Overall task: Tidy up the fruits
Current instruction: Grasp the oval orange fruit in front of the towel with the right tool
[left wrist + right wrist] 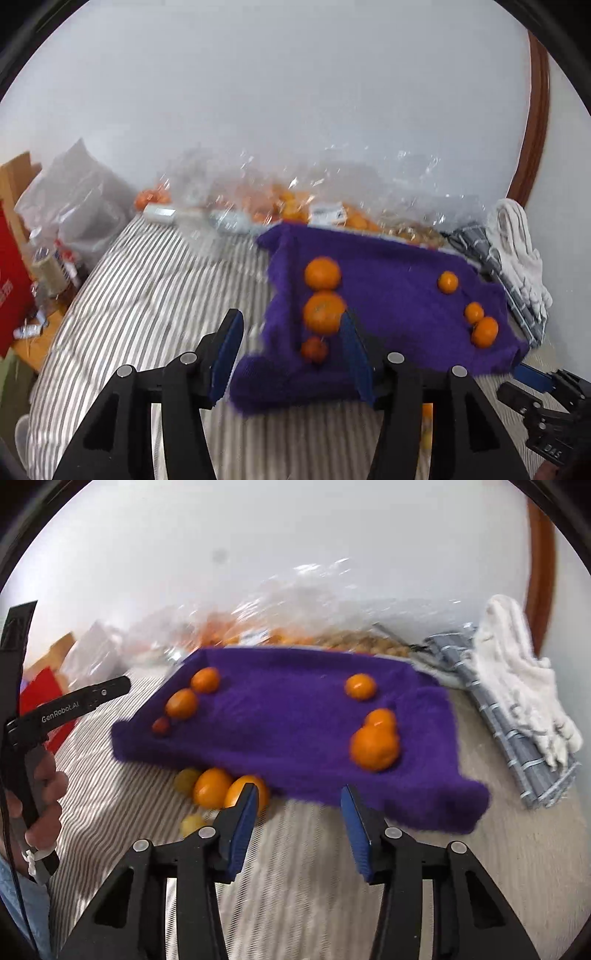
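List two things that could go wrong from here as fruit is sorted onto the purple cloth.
1. The loose oranges lie right at the purple cloth's near edge; a nudge could roll them away.
2. The two touching oranges sit near the cloth's right side; tugging the cloth may spill them.

Six round orange fruits (373,746) lie on one fuzzy purple cloth (288,716), three in each column, with two more orange fruits (211,787) and two small yellowish ones (186,780) beside its edge.

Orange fruits (375,747) on a purple cloth (288,716); grey-and-white striped bedsheet (147,280); blue-padded black fingers (242,834).
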Motion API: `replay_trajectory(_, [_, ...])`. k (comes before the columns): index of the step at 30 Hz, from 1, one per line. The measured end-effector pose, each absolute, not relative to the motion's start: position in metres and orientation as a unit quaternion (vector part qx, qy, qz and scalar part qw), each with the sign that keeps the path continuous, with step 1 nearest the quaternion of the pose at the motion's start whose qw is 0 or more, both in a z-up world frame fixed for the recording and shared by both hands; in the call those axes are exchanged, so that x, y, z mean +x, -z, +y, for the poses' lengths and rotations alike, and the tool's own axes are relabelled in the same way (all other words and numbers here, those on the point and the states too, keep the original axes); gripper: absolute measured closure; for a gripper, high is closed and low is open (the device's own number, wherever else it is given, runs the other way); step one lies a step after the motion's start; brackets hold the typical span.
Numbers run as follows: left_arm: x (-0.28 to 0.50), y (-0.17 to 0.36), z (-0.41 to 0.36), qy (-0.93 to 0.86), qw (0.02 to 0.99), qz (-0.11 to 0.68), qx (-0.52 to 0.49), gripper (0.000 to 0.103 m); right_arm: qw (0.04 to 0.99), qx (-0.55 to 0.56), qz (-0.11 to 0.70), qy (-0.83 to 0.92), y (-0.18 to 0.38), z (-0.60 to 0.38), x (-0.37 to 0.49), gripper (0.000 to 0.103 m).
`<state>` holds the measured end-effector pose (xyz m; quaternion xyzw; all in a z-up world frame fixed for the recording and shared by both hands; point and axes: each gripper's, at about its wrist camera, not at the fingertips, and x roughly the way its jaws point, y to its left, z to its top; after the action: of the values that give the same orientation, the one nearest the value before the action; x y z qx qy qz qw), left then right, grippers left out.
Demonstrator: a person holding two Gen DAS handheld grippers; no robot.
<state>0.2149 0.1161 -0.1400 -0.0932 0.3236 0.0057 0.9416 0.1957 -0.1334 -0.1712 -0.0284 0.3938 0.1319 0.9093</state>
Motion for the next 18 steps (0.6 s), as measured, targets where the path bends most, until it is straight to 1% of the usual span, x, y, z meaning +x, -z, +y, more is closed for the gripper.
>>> replay_trajectory(1, [0.208, 0.144, 0.12, 0.002, 0.938, 0.332, -0.097, 0.051, 0.906, -0.029, 0.398, -0.141, 0.174, -0.128, 0.195, 0.059])
replay_trajectory(3, [0.197, 0.153, 0.126, 0.006, 0.933, 0.348, -0.096, 0.051, 0.901, -0.034, 0.405, -0.153, 0.18, -0.119, 0.198, 0.065])
replay_trajectory(7, [0.181, 0.173, 0.142, -0.007, 0.925, 0.363, -0.109, 0.051, 0.887, -0.038, 0.426, -0.172, 0.191, -0.107, 0.208, 0.065])
replay_trajectory(14, [0.181, 0.183, 0.152, 0.006, 0.913, 0.382, -0.141, 0.05, 0.871, -0.025, 0.458, -0.175, 0.206, -0.101, 0.225, 0.065])
replay_trajectory(16, [0.182, 0.185, 0.151, 0.008, 0.911, 0.388, -0.141, 0.05, 0.869, -0.01, 0.46, -0.183, 0.208, -0.105, 0.226, 0.068])
replay_trajectory(17, [0.182, 0.186, 0.15, 0.007, 0.911, 0.389, -0.139, 0.05, 0.868, -0.005, 0.46, -0.187, 0.208, -0.105, 0.226, 0.072])
replay_trajectory(18, [0.181, 0.186, 0.15, 0.007, 0.911, 0.39, -0.136, 0.05, 0.868, -0.003, 0.46, -0.188, 0.208, -0.107, 0.226, 0.072])
